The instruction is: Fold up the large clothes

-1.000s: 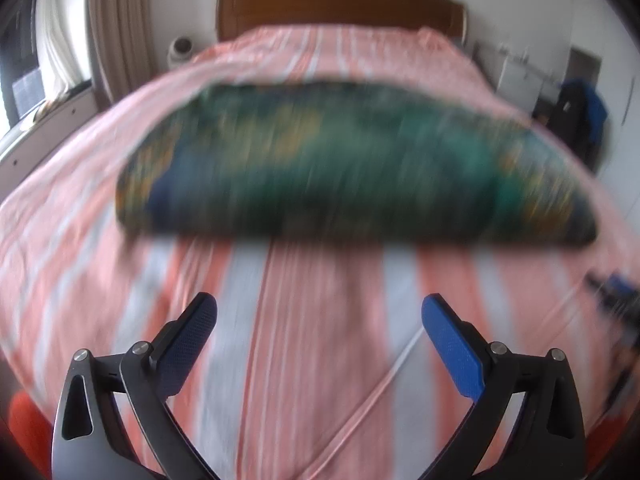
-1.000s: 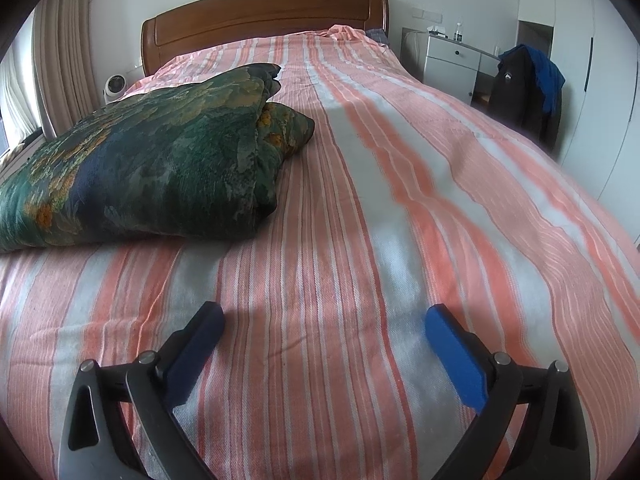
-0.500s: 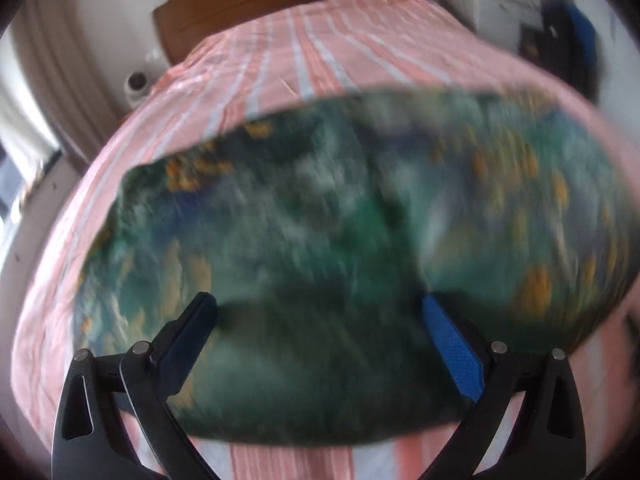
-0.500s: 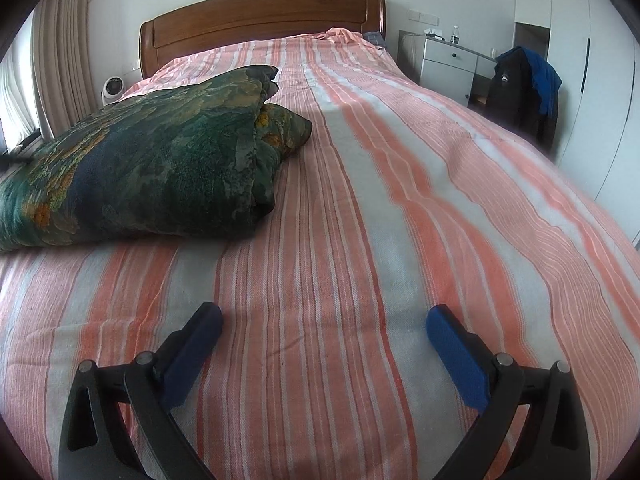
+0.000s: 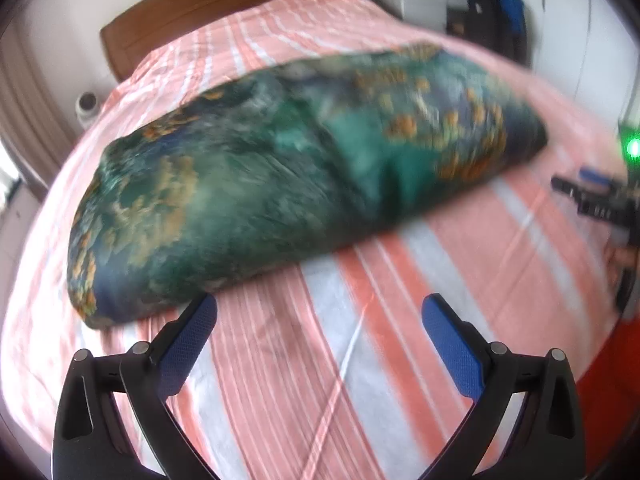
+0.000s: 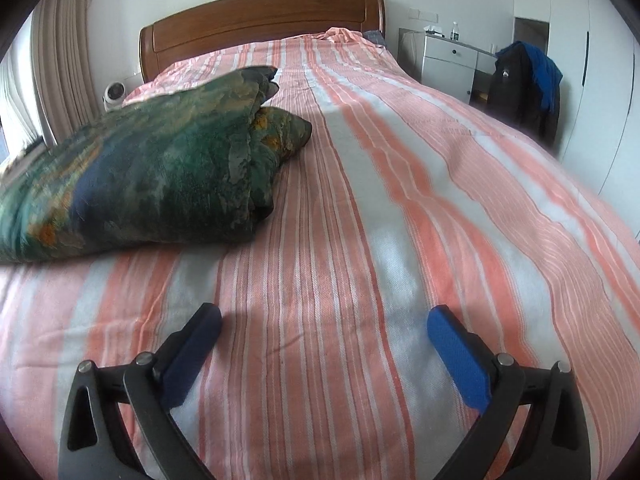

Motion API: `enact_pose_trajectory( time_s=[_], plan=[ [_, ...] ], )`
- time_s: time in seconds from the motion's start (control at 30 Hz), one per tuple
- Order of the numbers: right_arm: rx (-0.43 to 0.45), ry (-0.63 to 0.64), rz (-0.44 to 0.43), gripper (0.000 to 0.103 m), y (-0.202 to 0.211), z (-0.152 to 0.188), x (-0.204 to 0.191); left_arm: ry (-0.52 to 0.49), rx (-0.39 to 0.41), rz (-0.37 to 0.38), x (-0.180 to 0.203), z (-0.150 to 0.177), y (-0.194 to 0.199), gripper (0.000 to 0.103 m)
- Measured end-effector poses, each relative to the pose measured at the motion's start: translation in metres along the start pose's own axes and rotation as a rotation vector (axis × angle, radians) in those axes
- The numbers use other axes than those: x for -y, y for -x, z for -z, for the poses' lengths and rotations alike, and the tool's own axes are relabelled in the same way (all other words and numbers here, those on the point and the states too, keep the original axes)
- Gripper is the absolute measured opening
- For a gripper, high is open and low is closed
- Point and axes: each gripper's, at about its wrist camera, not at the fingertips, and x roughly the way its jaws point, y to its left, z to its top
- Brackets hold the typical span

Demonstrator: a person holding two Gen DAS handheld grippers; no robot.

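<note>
A large dark green garment with orange and blue print (image 5: 280,176) lies folded into a thick bundle on the striped bed (image 5: 400,320). My left gripper (image 5: 318,320) is open and empty, just in front of the bundle's near edge, with its left fingertip close to the cloth. In the right wrist view the same bundle (image 6: 152,176) lies to the left. My right gripper (image 6: 324,328) is open and empty, low over bare bedspread (image 6: 400,220), well to the right of the bundle. It also shows at the right edge of the left wrist view (image 5: 596,196).
A wooden headboard (image 6: 260,24) stands at the far end. A white nightstand (image 6: 448,64) and a chair with dark and blue jackets (image 6: 524,80) stand to the right of the bed. A small white fan (image 6: 113,94) and curtains (image 6: 60,60) are at the left.
My left gripper pulled back from over the bundle and now sits in front of its near edge, with the view swung right. My right gripper stayed almost still.
</note>
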Motion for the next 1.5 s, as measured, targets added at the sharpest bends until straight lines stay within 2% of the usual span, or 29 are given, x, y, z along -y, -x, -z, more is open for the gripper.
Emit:
enact_pose_trajectory(
  time_s=[0.07,0.13,0.17,0.23,0.3,0.33,0.37,0.43,0.47,0.53,0.57,0.7,0.77,0.83,0.9,0.97,1.0,1.03,1.07,1.1,1.13,1.2,1.3,1.33,1.37,1.4,1.43,1.5],
  plan=[
    [0.029,-0.07,-0.052,0.101,0.016,-0.004,0.007,0.036,0.04,0.029,-0.009,-0.003,0.014,0.102],
    [0.074,-0.203,-0.196,0.102,0.031,-0.012,0.014,0.039,0.074,0.04,-0.017,-0.006,0.021,0.102],
    [0.083,-0.298,-0.313,0.102,0.032,-0.019,0.016,0.028,0.083,0.036,-0.02,-0.01,0.021,0.102],
    [0.035,-0.415,-0.443,0.102,0.015,-0.031,0.016,-0.001,0.082,0.02,-0.022,-0.023,0.022,0.102],
    [-0.053,-0.572,-0.484,0.101,-0.02,-0.039,0.018,-0.022,0.099,0.018,-0.022,-0.039,0.031,0.102],
    [-0.071,-0.631,-0.489,0.093,-0.033,-0.041,0.019,-0.029,0.114,0.025,-0.021,-0.048,0.037,0.102],
    [-0.055,-0.693,-0.497,0.067,-0.044,-0.042,0.02,-0.034,0.126,0.033,-0.023,-0.057,0.041,0.102],
    [-0.036,-0.73,-0.502,0.057,-0.048,-0.044,0.018,-0.044,0.149,0.061,-0.021,-0.078,0.055,0.102],
    [-0.009,-0.733,-0.509,0.043,-0.043,-0.045,0.016,-0.047,0.157,0.083,-0.019,-0.092,0.061,0.102],
    [0.051,-0.68,-0.519,0.039,-0.022,-0.048,0.008,-0.048,0.162,0.127,-0.015,-0.114,0.066,0.102],
    [0.09,-0.613,-0.508,0.037,-0.005,-0.05,0.002,-0.049,0.155,0.156,-0.009,-0.126,0.065,0.102],
    [0.206,-0.395,-0.462,0.036,0.047,-0.065,-0.037,-0.111,0.031,0.325,0.04,-0.186,0.04,0.102],
    [0.266,-0.272,-0.448,0.035,0.072,-0.068,-0.065,-0.153,-0.035,0.35,0.068,-0.206,0.024,0.102],
    [0.312,-0.157,-0.444,0.035,0.092,-0.068,-0.094,-0.198,-0.076,0.347,0.089,-0.216,0.012,0.102],
    [0.345,-0.055,-0.437,0.035,0.107,-0.066,-0.118,-0.289,-0.113,0.317,0.113,-0.221,0.006,0.102],
    [0.378,0.053,-0.431,0.034,0.117,-0.063,-0.144,-0.359,-0.13,0.252,0.126,-0.217,0.004,0.102],
    [0.391,0.099,-0.427,0.034,0.121,-0.06,-0.155,-0.392,-0.143,0.188,0.131,-0.212,0.0,0.101],
    [0.402,0.131,-0.423,0.033,0.124,-0.058,-0.163,-0.4,-0.144,0.147,0.131,-0.209,-0.002,0.098],
    [0.415,0.166,-0.422,0.033,0.128,-0.056,-0.173,-0.405,-0.142,0.101,0.13,-0.204,-0.005,0.089],
    [0.419,0.181,-0.423,0.032,0.129,-0.054,-0.178,-0.405,-0.143,0.063,0.128,-0.2,-0.009,0.051],
    [0.42,0.193,-0.423,0.032,0.129,-0.053,-0.182,-0.392,-0.142,0.036,0.122,-0.197,-0.014,0.031],
    [0.41,0.203,-0.426,0.032,0.127,-0.051,-0.187,-0.326,-0.137,0.071,0.106,-0.196,-0.015,0.022],
    [0.414,0.206,-0.417,0.037,0.132,-0.044,-0.185,-0.238,-0.094,0.106,0.073,-0.201,-0.005,0.02],
    [0.415,0.213,-0.426,0.052,0.136,-0.042,-0.183,-0.215,-0.083,0.117,0.061,-0.202,-0.001,0.02],
    [0.403,0.222,-0.454,0.073,0.144,-0.039,-0.18,-0.186,-0.072,0.13,0.043,-0.204,0.003,0.02],
    [0.408,0.222,-0.475,0.079,0.151,-0.034,-0.176,-0.134,-0.06,0.145,0.013,-0.206,0.007,0.02],
    [0.434,0.214,-0.491,0.082,0.161,-0.028,-0.168,-0.099,-0.056,0.154,-0.001,-0.207,0.008,0.02],
    [0.458,0.205,-0.485,0.082,0.167,-0.021,-0.159,0.001,-0.041,0.177,-0.055,-0.202,0.01,0.02]
  ],
)
